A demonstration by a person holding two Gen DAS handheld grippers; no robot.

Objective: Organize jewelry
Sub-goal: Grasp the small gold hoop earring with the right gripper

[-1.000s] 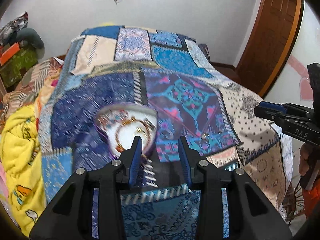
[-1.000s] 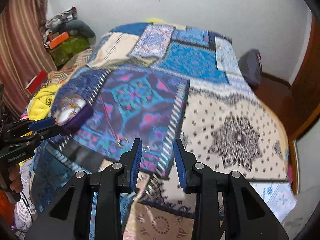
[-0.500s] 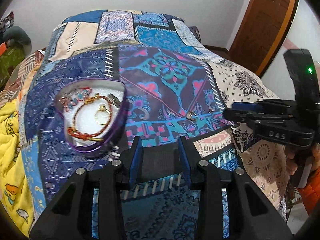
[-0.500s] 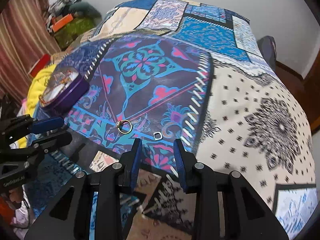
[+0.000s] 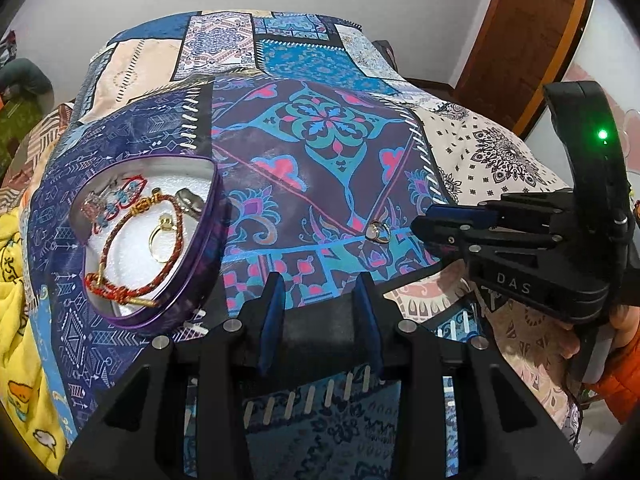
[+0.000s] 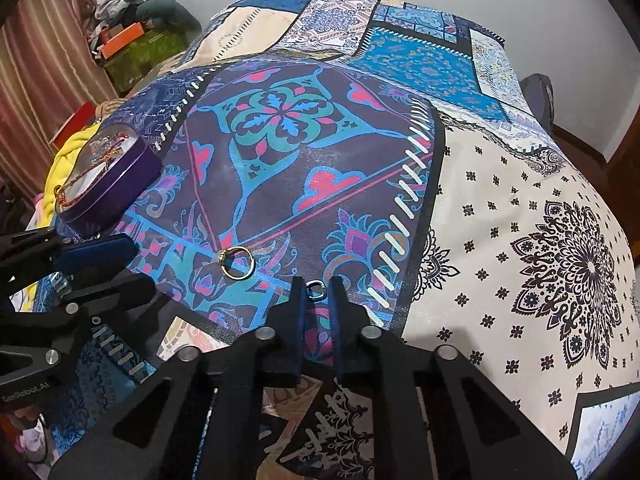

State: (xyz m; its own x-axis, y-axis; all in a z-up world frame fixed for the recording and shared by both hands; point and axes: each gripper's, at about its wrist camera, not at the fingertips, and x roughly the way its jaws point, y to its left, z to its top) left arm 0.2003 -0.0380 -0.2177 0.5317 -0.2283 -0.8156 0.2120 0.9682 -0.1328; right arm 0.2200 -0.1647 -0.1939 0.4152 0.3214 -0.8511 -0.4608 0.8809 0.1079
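Note:
A purple heart-shaped tin lies open on the patterned bedspread, also in the right wrist view. It holds a red cord bracelet, a gold ring and other pieces. A gold ring with a stone lies on the spread, also in the left wrist view. A small silver ring lies between the tips of my right gripper, whose jaws stand narrowly apart around it. My left gripper is open and empty, just right of the tin.
The bed's patchwork spread falls away at the right and near edges. A yellow blanket lies at the left. A wooden door stands at the far right. Boxes and clutter sit by the curtain.
Both grippers have moved down and closer to the bed. The right gripper's jaws have narrowed and now straddle the small silver ring. The tin has shifted left in the left view.

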